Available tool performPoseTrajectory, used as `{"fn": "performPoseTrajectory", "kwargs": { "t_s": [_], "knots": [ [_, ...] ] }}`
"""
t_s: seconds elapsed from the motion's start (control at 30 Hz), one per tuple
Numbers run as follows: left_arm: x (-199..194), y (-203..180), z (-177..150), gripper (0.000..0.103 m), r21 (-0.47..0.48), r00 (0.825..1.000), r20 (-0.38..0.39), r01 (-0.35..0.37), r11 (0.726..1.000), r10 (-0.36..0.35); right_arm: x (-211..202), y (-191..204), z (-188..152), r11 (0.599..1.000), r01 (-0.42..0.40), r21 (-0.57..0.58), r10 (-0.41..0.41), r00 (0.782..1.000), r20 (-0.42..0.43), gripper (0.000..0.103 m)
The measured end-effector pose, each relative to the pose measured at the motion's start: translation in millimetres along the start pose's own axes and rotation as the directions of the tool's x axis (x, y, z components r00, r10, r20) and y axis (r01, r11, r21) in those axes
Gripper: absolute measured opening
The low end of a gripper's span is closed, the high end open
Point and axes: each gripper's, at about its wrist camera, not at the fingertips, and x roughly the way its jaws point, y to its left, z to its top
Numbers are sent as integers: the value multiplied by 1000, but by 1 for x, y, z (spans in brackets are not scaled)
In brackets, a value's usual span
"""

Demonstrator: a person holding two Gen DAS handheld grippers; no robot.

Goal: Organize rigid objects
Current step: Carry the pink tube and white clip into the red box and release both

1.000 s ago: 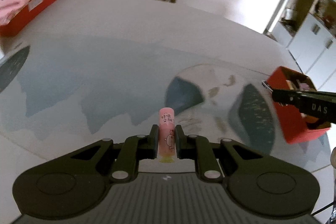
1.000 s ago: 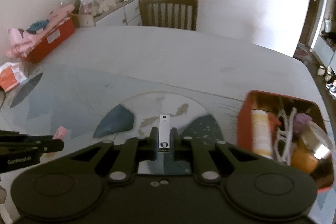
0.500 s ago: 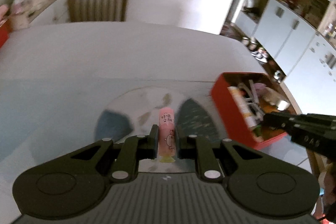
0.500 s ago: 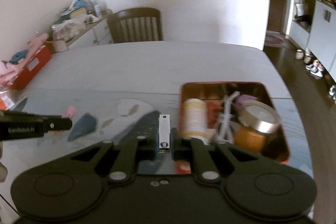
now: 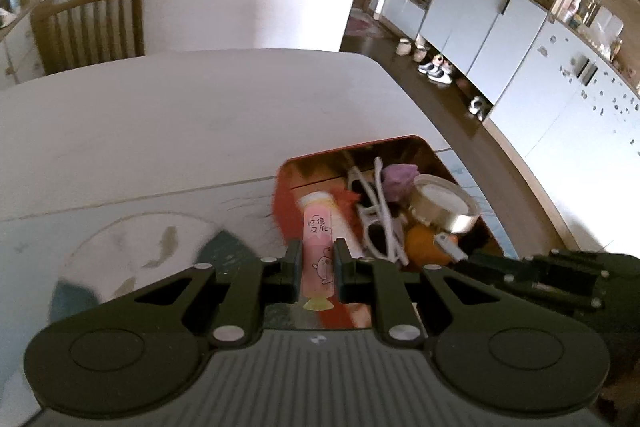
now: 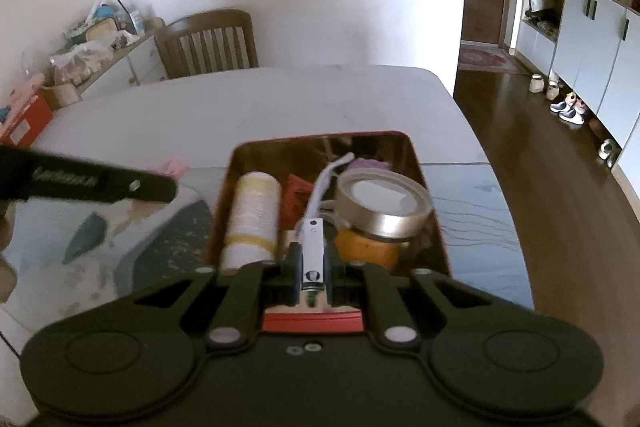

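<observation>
Since the earlier frames, both grippers have been carried across the worktop (image 6: 280,99) toward the red tin (image 6: 434,227); the tin, formerly at the right edge of the left view, is now seen directly ahead of both. The left gripper (image 5: 317,265) is closed narrowly on a pink tube (image 5: 318,247) with cartoon print, held at mid-length above the tin's near left edge; the right gripper (image 6: 312,267) is clamped on a metal nail clipper (image 6: 313,247), held over the tin's near wall. Both items are judged light and rigid; the tube's smooth skin may slip, so a hold across its middle is advised; the clipper is best gripped on its flat sides. The tin is seen to contain a white-and-yellow bottle (image 6: 252,223), a gold-lidded jar (image 6: 384,203), white cord (image 6: 326,183), a purple object (image 5: 398,177) and red packaging (image 6: 296,201).
</observation>
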Motion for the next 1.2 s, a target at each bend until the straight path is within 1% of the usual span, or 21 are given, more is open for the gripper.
{"fn": "performPoseTrajectory", "kwargs": {
  "t_s": [0.1,0.2,0.3,0.37,0.5,0.77,0.87,1.0,1.2],
  "knots": [
    [21,-10,13,15,-2,1000,-23,21,1000,-21,6,-3,1,999,-12,-48,11,1000,-10,10],
    [39,-18,21,15,12,999,-36,26,1000,-25,11,-6,1,995,-46,-85,44,999,-29,10],
    [58,-22,27,15,12,998,-65,14,1000,-14,19,-6,1,990,-71,-121,65,996,-55,10],
    [72,-25,30,15,6,996,-86,22,1000,-21,26,-6,1,986,-88,-138,78,994,-77,10],
    [91,-32,31,15,28,994,-107,7,1000,-4,37,-7,0,978,-119,-172,100,989,-113,10],
    [113,-38,30,15,34,988,-153,-9,999,14,51,-10,-4,974,-146,-175,118,980,-161,10],
    [119,-39,29,15,36,985,-174,-9,999,16,53,-11,-6,974,-148,-174,119,979,-166,10],
    [125,-43,28,15,36,983,-180,-12,999,18,54,-13,-5,976,-153,-154,126,977,-173,11],
    [124,-40,28,15,14,983,-184,-5,1000,8,51,-16,-2,980,-164,-116,143,975,-170,19]
  ]
}}
